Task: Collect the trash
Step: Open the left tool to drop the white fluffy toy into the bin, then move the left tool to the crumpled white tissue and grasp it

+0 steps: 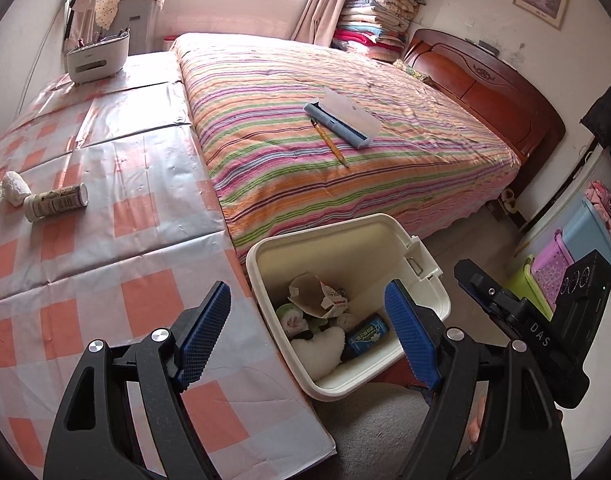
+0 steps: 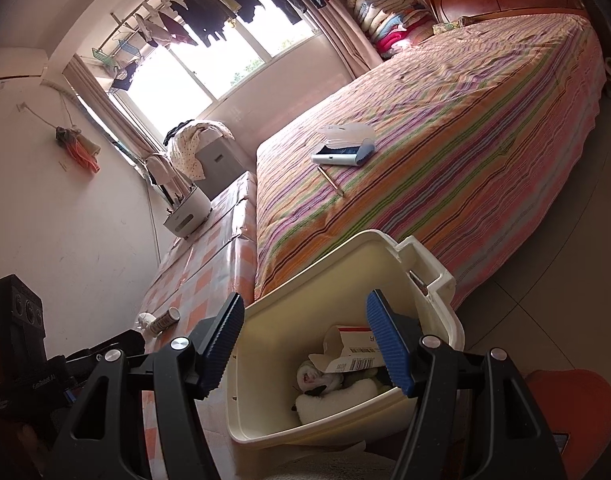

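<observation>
Left wrist view shows your left gripper [image 1: 307, 332] spread wide and empty, hanging over the near edge of the checked tablecloth [image 1: 105, 208] and the cream bin [image 1: 429, 276] beside it. The bin already holds a torn carton [image 1: 311, 294], something white and soft [image 1: 317, 350] and a blue packet [image 1: 365, 334]. What is left to collect, by my reading, lies well apart to the left on the cloth: a small cylindrical bottle [image 1: 56, 202] on its side, touching or just beside a crumpled white wad [image 1: 14, 188].

Swing your left gripper over to that pair and take one piece at a time. For the bottle, line the pads across its short width, not along its length, since a round body on slick plastic cloth will likely roll away from a skewed pinch. Come down from above and close slowly. The wad should crush easily, so close fully on it.

Your right gripper [image 2: 303, 344] is also parted with nothing between the pads, poised over the open bin; its blue pads sit inside the rim line in that view. Keep it clear of the bin mouth so the left has room to drop. Leave the pencil [image 1: 329, 142] and the open case [image 1: 343, 122] on the bed [image 1: 405, 168] alone.
</observation>
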`<state>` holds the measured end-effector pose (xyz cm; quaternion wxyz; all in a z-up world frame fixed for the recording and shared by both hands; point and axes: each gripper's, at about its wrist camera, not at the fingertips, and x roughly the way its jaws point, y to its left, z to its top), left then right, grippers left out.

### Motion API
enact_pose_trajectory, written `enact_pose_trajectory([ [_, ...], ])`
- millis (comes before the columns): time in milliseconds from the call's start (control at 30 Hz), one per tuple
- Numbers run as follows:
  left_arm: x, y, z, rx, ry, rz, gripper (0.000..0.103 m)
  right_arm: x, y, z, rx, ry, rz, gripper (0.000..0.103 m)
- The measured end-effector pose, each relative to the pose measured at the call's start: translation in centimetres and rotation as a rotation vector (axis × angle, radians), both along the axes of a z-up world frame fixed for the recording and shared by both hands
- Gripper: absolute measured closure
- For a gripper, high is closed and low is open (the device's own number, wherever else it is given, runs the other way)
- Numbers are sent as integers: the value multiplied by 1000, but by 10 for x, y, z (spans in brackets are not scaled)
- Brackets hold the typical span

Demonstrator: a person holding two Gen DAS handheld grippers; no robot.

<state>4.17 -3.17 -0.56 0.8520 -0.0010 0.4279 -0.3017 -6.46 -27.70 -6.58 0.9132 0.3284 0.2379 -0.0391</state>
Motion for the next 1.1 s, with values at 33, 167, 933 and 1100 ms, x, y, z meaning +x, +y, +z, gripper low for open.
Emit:
enact_pose_trajectory([
  [33, 2, 9, 1, -2, 0, 21, 25, 3, 5, 2, -3, -1, 14, 41],
  [167, 14, 52, 3, -21, 5, 117, 25, 18, 26, 8, -26, 0, 77, 41],
  [933, 163, 279, 19, -141, 194, 842, 25, 142, 168, 57, -269, -55, 680, 41],
  [1100, 214, 290, 6, -102, 269, 915, 25, 170, 201, 59, -344, -63, 822, 41],
])
